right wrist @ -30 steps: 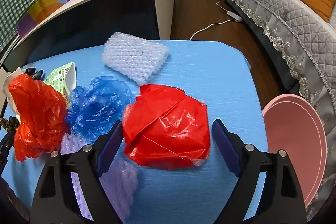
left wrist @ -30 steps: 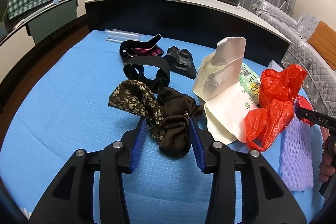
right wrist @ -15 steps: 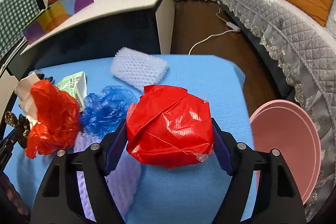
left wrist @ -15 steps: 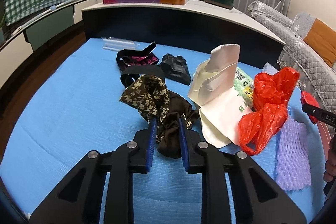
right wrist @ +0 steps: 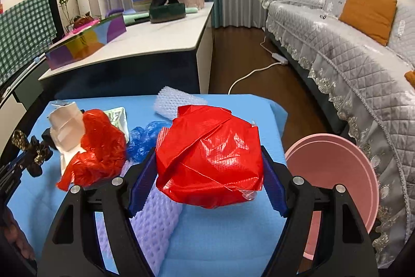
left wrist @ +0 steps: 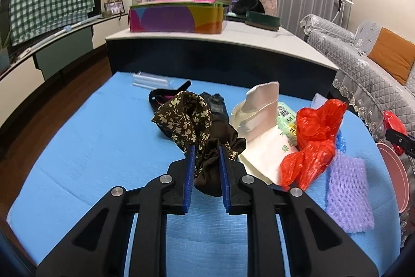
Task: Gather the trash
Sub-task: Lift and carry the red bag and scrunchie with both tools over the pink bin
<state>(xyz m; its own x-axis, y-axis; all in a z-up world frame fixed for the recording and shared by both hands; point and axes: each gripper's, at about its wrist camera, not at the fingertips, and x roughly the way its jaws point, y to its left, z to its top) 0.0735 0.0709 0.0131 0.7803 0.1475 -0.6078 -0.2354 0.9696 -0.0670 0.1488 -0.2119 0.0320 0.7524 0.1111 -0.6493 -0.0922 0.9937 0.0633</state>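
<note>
My left gripper [left wrist: 206, 148] is shut on a brown floral cloth [left wrist: 186, 113], whose bunched folds hang just above the blue table cover [left wrist: 90, 134]. My right gripper [right wrist: 207, 155] is shut on a red plastic bag wadded into a ball [right wrist: 207, 147], held above the cover. In the right wrist view the ball hides much of the table behind it. A crumpled red bag [left wrist: 313, 136], a white paper bag [left wrist: 262, 105], a green packet [left wrist: 285, 116] and a purple foam net [left wrist: 347, 188] lie between the two grippers.
A pink bin [right wrist: 337, 173] stands on the floor off the table's right edge. A blue bag [right wrist: 145, 139] and a white foam net [right wrist: 176, 103] lie behind the red ball. Black items [left wrist: 215, 103] lie farther back. A white counter [right wrist: 155, 43] and a sofa [right wrist: 337, 56] border the table.
The left jaws closed on the floral cloth and raised it off the cover. The right jaws closed on the red ball and lifted it.
</note>
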